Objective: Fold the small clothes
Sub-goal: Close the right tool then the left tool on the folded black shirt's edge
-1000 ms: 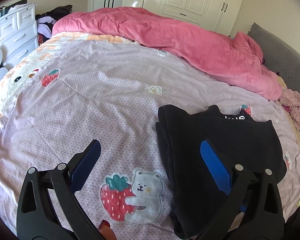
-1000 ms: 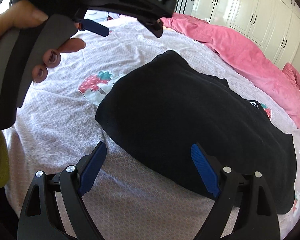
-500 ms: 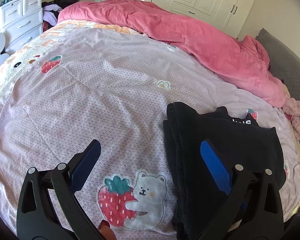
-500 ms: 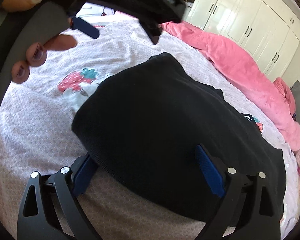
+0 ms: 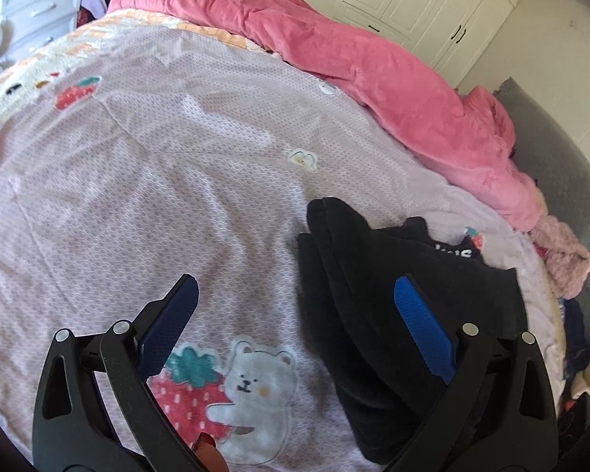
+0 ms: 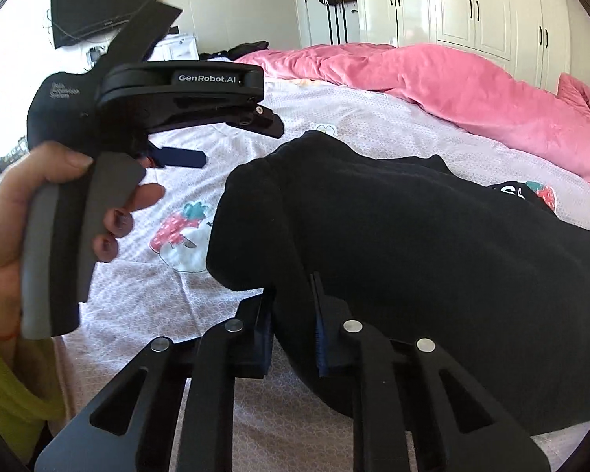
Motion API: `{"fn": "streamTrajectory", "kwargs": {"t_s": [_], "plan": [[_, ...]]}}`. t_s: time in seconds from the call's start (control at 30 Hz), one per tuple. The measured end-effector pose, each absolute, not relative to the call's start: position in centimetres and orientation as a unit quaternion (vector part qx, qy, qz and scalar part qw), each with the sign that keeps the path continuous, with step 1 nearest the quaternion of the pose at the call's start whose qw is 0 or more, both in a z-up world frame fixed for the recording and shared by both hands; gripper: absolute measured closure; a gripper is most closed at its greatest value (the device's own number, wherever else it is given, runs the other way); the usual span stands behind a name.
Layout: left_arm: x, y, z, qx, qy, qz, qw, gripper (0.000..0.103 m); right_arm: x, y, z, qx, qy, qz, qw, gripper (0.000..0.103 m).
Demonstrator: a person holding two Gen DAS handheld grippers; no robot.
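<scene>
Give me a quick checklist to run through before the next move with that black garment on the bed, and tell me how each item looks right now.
1. Right gripper holds the black garment: ok; its jaws have just been closing and now pinch the near edge.
2. Left gripper free to take a second hold: ok; jaws wide open, nothing between them.
3. Left gripper touching the garment: cannot tell; one finger is seen over the cloth, contact unclear.
4. Garment already partly folded: ok; stacked layers show at its left edge.
5. Room on the bedsheet beside it: ok; open sheet to the left.
6. Pink duvet out of the way: ok; it lies apart.
</scene>
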State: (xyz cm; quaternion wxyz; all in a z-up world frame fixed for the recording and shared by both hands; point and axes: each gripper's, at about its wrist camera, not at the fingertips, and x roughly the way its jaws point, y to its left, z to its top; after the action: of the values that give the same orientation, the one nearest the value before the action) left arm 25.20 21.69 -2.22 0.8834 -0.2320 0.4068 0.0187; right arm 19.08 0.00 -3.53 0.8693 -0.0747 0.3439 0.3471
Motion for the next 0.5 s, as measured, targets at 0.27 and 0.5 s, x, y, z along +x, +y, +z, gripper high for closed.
{"fn": "streamTrajectory", "kwargs": {"t_s": [0.27,0.5], "plan": [[26.1,20.7,-4.1,-0.271,0.414,-0.024,0.869,0.01,19.1,0.0,-3.5,-0.073,0.343,0.349,0.869,0.088],[26.7,19.6,-5.0,-0.275,0.426,-0.048,0.861,0.027,18.7,0.2,-3.7,-0.086,0.342,0.345,0.87,0.088]]}}
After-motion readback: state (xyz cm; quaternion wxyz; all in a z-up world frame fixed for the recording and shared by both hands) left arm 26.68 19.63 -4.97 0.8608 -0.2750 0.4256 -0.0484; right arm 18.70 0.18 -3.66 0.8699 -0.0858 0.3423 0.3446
